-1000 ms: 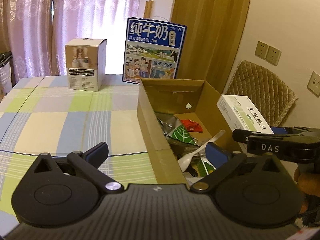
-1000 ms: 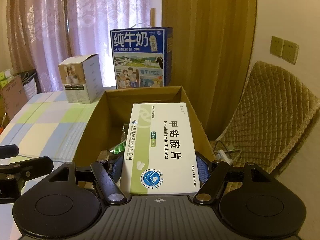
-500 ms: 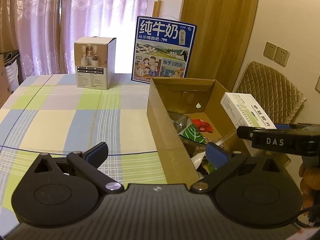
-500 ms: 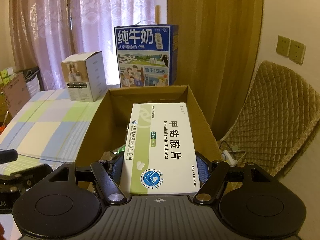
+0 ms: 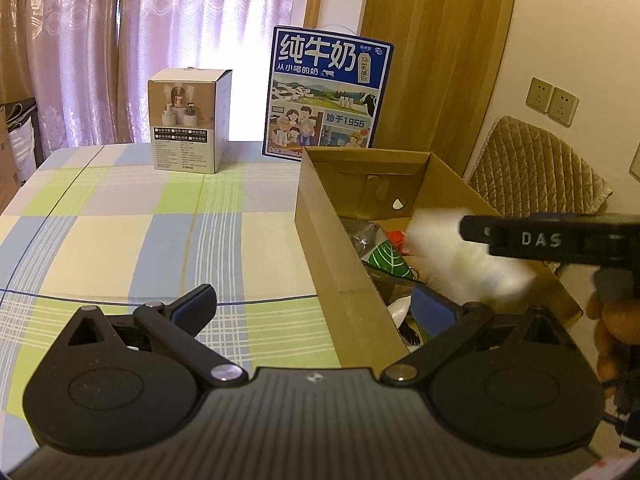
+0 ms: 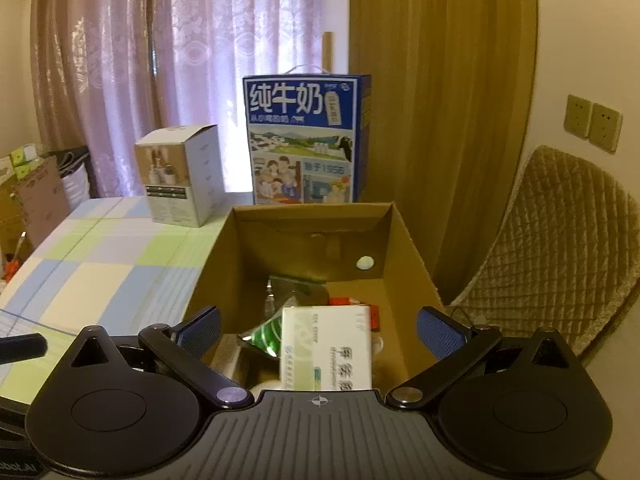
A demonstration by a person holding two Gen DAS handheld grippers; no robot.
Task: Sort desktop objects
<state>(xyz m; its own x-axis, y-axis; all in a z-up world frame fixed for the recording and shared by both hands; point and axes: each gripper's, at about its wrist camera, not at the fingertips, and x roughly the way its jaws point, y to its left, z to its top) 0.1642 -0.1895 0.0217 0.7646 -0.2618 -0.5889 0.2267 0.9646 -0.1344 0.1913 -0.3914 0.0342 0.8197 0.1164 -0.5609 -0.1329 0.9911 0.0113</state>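
The white-and-green cardboard tablet box [image 6: 326, 348] lies blurred inside the open brown corrugated carton [image 6: 404, 248], its long axis running away from me toward the carton's far wall and its printed face up. It sits apart from both of my pads, over the clutter at the carton's near end, though whether it rests there yet I cannot tell. In the left wrist view the same box is only a white smear [image 5: 460, 256] below my right claw's black bar.

My right claw [image 6: 318, 326] has just been opening and now stands wide — its blue ribbed pads [image 6: 438, 334] are spread to either side of the tablet box and touch nothing. My left claw [image 5: 314, 306] is also spread wide and empty; one blue pad hangs over the checked cloth, the other over the carton's near corner.

Beneath the tablet box I see a shiny green leaf-print packet [image 6: 268, 332] and a small red wrapper [image 6: 344, 301]. The carton stands at the right edge of the table, which wears a smooth pastel plaid cloth [image 5: 120, 240]. Along the far edge stand a blue milk case [image 5: 328, 96] with a printed farm scene and a small white-and-beige cube box [image 5: 186, 120]. A quilted tan chair back [image 6: 560, 248] stands beyond the carton's right side.
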